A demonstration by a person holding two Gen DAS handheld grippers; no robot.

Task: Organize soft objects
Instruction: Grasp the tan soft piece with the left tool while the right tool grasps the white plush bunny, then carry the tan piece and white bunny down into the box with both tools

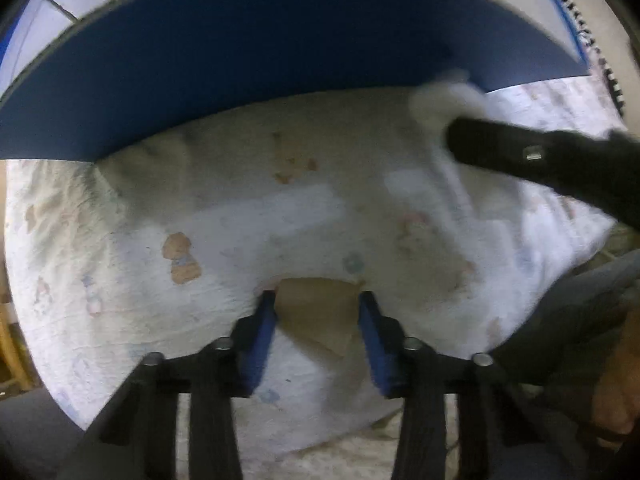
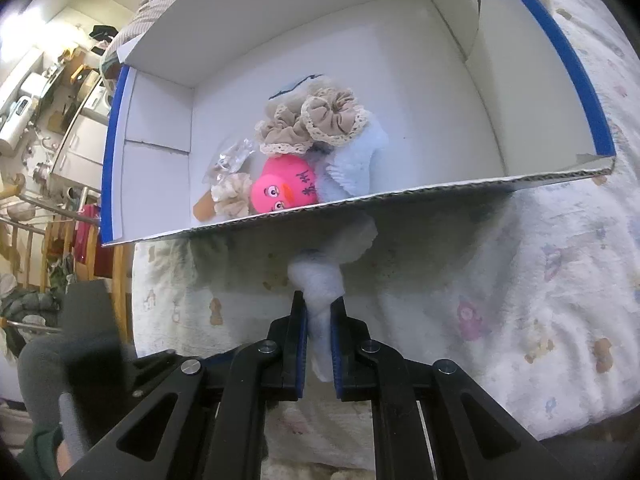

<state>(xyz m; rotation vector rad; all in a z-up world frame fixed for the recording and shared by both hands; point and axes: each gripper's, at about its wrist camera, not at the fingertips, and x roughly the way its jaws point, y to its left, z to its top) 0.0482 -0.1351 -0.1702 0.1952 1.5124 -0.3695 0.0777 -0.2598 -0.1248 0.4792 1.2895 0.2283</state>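
Fluffy white sock [image 2: 320, 300] hangs pinched, just outside the box [image 2: 360, 204].

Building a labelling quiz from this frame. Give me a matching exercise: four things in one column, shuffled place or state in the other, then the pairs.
Things
1. pink duck
2. white fluffy sock
3. left gripper
4. beige scrunchie

Places or states
A. open above the printed bedsheet
B. pinched in the right gripper, outside the box's near wall
C. inside the cardboard box, close to the near wall
D. inside the box, farther in, on top of the pile

Pairs: 1-C, 2-B, 3-A, 4-D
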